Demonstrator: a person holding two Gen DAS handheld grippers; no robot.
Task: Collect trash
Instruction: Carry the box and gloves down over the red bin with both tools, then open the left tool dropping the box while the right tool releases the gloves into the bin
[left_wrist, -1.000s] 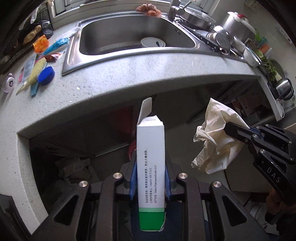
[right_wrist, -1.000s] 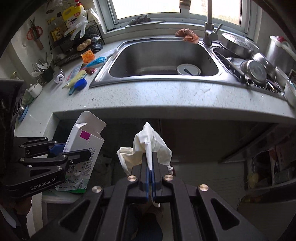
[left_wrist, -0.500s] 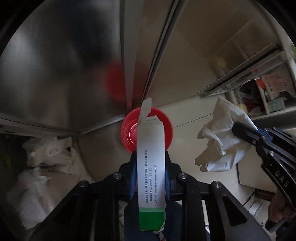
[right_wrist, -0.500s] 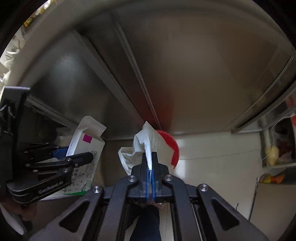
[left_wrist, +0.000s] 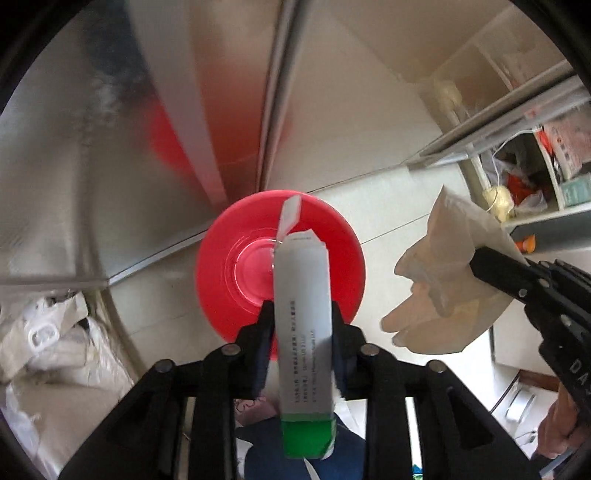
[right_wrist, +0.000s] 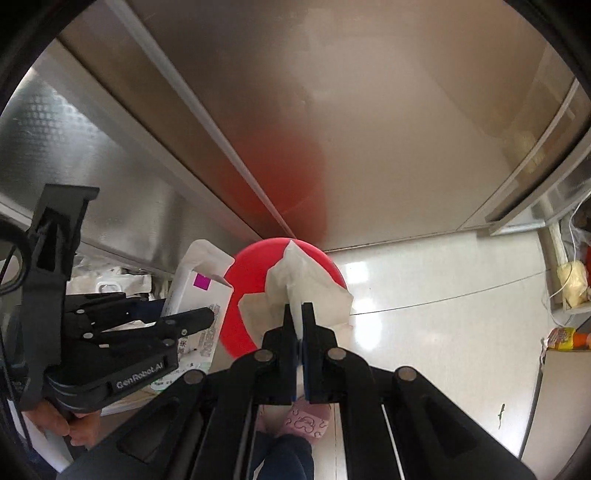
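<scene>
A round red bin (left_wrist: 236, 280) stands on the floor, straight below both grippers. My left gripper (left_wrist: 302, 310) holds a tall white box with a green end (left_wrist: 301, 266) upright over the bin. Its jaws are opening, and the pads still touch the box's sides. The box's top flap is open. My right gripper (right_wrist: 297, 308) is shut on a crumpled white paper (right_wrist: 295, 273) that hangs over the bin's (right_wrist: 240, 332) right half. The right wrist view has the left gripper (right_wrist: 192, 317) and the box (right_wrist: 199, 295) at the left. The left wrist view has the right gripper (left_wrist: 480, 258) and the paper (left_wrist: 443, 295) at the right.
Brushed steel cabinet doors (right_wrist: 332, 110) rise right behind the bin. White plastic bags (left_wrist: 55, 343) fill an open space at the left. Shelves with packets (left_wrist: 524, 184) stand at the right. The floor (right_wrist: 443, 314) is pale tile. A pink slipper (right_wrist: 306, 421) shows under the right gripper.
Both grippers have come down from counter height, past the sink, to just above the red bin, which now looks much larger. The box and the paper are still between their jaws.
</scene>
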